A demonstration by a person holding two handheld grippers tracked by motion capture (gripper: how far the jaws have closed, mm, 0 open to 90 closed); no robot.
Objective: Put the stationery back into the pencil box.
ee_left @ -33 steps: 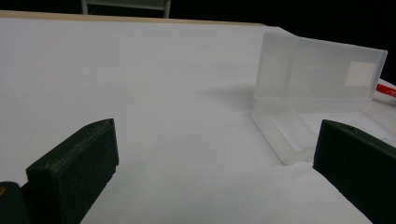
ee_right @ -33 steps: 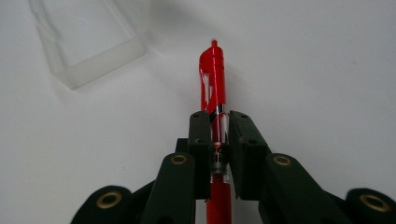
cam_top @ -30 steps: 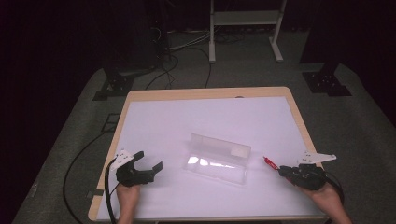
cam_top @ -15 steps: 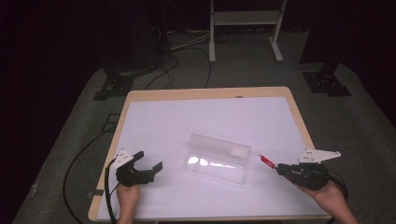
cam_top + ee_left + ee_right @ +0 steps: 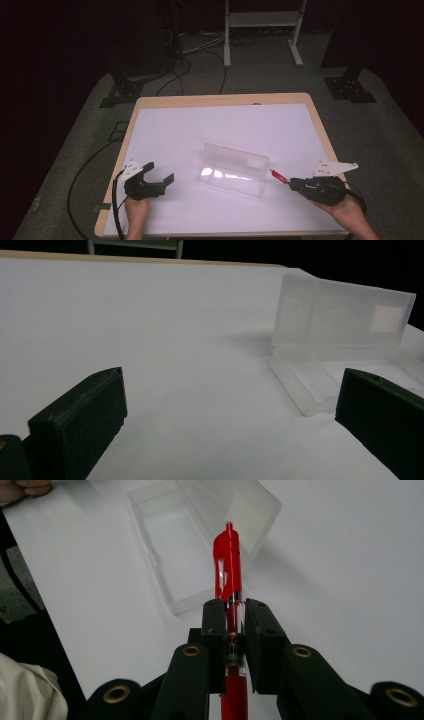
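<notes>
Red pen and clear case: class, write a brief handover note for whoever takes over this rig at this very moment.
Right gripper: shut on the red pen, held off the table, clip end pointing at the case.
Left gripper: open, holding nothing, resting at the table's near left.
Clear case: mid-table, open, lid up, tray looks empty.
Done: pen picked up and brought beside the case's right end.
Left: probably lay the pen in the tray, release, then close the lid, perhaps steadying the case with the left gripper.
</notes>
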